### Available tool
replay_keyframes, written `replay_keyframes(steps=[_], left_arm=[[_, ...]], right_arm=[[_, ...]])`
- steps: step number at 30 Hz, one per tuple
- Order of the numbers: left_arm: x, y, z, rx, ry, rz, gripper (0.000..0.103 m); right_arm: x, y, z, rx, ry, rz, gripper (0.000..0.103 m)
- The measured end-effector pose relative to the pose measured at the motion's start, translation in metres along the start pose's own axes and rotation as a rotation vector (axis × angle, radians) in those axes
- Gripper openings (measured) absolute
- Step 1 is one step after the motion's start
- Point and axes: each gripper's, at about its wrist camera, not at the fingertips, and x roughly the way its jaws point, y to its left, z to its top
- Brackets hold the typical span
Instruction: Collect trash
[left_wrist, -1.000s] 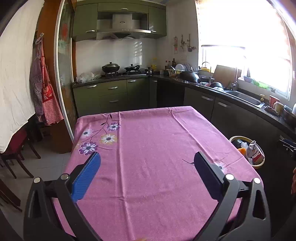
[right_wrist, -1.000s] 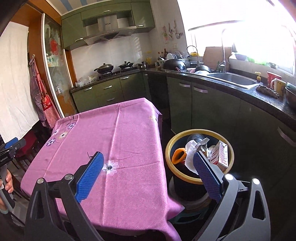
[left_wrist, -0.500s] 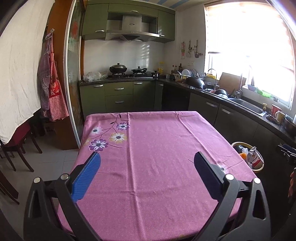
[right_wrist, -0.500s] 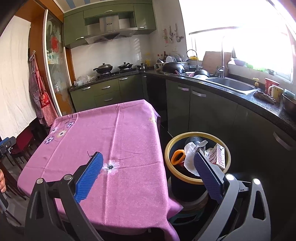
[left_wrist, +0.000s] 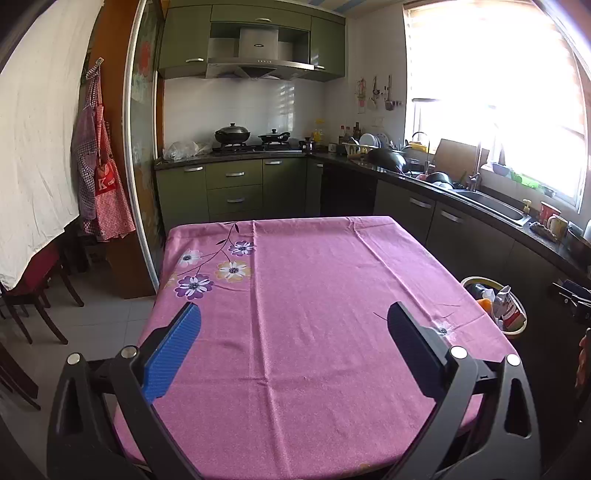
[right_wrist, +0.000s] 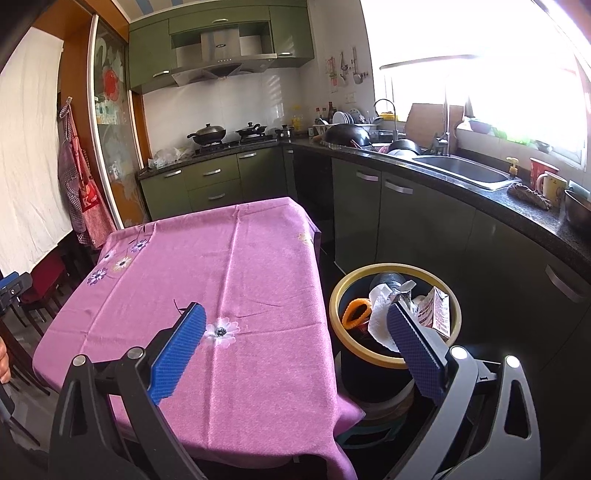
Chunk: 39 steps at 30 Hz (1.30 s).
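the left gripper (left_wrist: 293, 332) hangs over the pink-clothed bench (left_wrist: 314, 295), its fingers (left_wrist: 173, 347) spread wide with nothing between them; the right gripper (right_wrist: 295, 334) sits above the bench's right edge, fingers (right_wrist: 177, 339) likewise spread and empty; the yellow-rimmed bin (right_wrist: 394, 363) stands on the floor just beside the bench; inside lie crumpled paper (right_wrist: 382, 314), a carton (right_wrist: 439, 310) and an orange ring (right_wrist: 356, 309).

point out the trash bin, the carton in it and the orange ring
trash bin (right_wrist: 334, 295), right wrist view, on the left of its yellow rim
carton (right_wrist: 439, 314), right wrist view, on its printed red and white side
orange ring (right_wrist: 356, 314), right wrist view, on the band at the ring's lower left
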Motion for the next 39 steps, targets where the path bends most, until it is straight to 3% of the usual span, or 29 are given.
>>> replay_keyframes(steps=[39], left_arm=[[-0.0004,-0.0021,-0.002,0.006,0.013,-0.046,0.096]], right_arm=[[0.0071,0.0023,0.0004,-0.021,0.004,0.018,0.097]])
